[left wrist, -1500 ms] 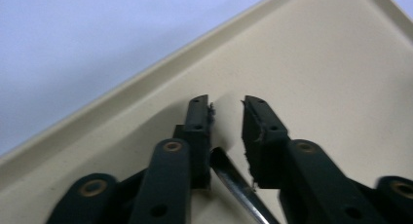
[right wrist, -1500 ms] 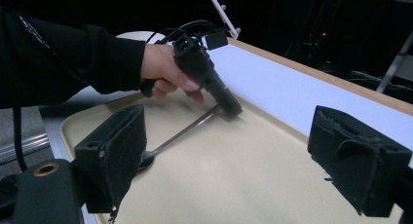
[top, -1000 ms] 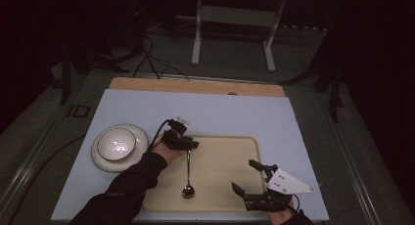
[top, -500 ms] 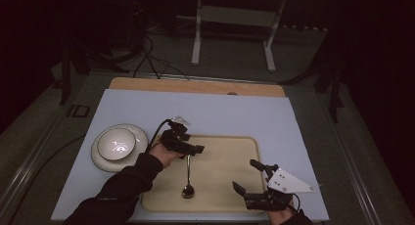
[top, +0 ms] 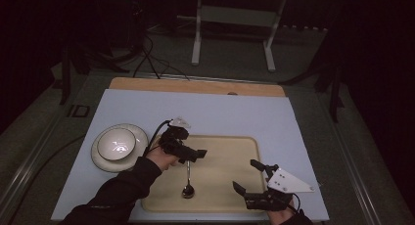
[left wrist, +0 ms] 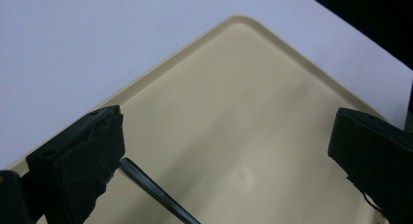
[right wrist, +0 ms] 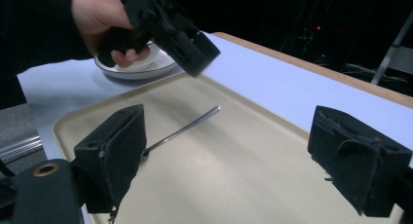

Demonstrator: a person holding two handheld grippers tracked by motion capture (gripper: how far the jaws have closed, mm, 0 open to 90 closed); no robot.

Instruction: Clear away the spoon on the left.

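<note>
Since a second ago we lifted our left gripper (top: pixel 188 154) off the spoon (top: pixel 188 178), fingers just opening, now wide apart, empty | spoon lies flat on the beige tray (top: pixel 235 151) on the table (top: pixel 220 112) | right gripper (top: pixel 252 181) fingers apart, empty, over tray's near right corner.

1. Spoon (top: pixel 188 178): slim, dark metal, long thin handle, small rounded bowl.
2. Lies flat on the beige tray (top: pixel 235 151), in its left half.
3. In the high view, bowl end points toward the tray's near edge, handle tip toward the far edge.
4. Nothing grips it; it rests free.
</note>
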